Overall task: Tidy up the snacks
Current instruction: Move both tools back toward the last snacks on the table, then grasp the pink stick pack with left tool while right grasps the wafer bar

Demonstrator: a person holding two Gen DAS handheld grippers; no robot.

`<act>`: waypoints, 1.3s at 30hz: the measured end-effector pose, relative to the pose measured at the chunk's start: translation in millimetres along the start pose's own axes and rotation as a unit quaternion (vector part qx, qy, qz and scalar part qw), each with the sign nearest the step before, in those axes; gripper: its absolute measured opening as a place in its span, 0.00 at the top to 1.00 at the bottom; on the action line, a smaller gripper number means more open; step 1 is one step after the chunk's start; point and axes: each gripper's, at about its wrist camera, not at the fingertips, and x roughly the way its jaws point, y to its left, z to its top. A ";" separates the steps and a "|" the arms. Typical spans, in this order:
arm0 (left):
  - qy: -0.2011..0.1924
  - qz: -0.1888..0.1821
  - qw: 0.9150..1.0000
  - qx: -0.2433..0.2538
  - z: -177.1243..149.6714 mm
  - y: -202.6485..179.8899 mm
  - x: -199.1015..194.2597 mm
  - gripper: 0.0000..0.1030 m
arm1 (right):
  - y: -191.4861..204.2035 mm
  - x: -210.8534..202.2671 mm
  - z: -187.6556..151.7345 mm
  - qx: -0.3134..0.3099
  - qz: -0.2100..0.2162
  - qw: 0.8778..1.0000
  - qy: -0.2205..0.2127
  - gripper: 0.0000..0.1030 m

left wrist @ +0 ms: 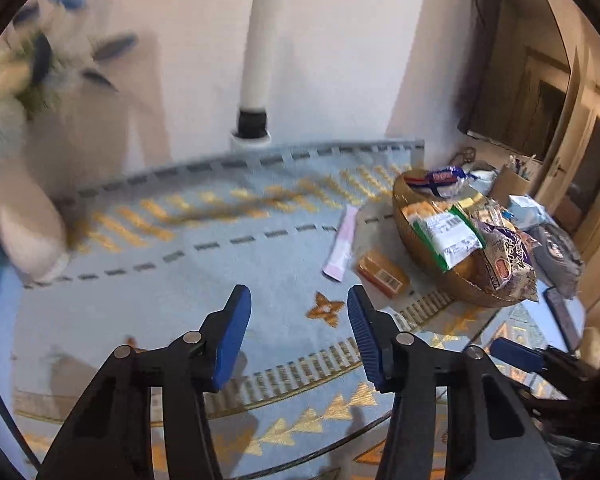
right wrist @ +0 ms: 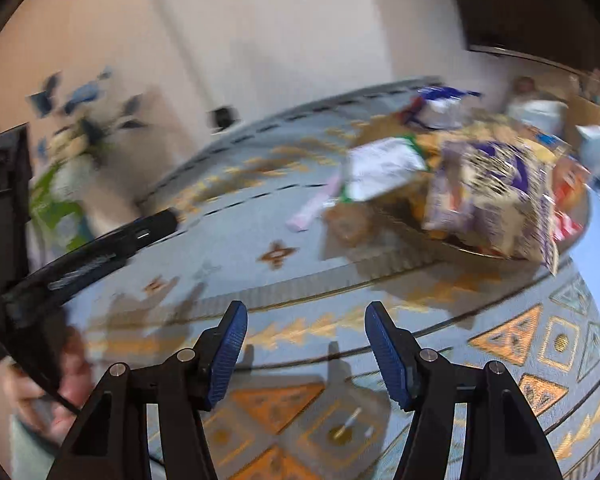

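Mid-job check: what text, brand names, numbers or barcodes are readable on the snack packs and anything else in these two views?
No text can be read for certain.
White and green packet in the basket: printed lines and a barcode, too small.
Purple bag: large patterned lettering, not legible.
Orange box on the tablecloth: barcode only, digits unreadable.
Blue and red bag: a logo, blurred.
Pink sachet: nothing readable.
Right wrist view: motion blur throughout.

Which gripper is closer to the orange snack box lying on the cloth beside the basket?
Left, as far as the views show. The left gripper hangs open just short of the orange snack box, slightly to its left. The right gripper, also open, sits farther back, the box blurred well ahead.
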 end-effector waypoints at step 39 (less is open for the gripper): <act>0.141 -0.080 0.963 0.216 18.4 -59.8 151.7 0.82 | -14.9 80.1 21.8 0.147 -0.069 0.986 -0.045 0.56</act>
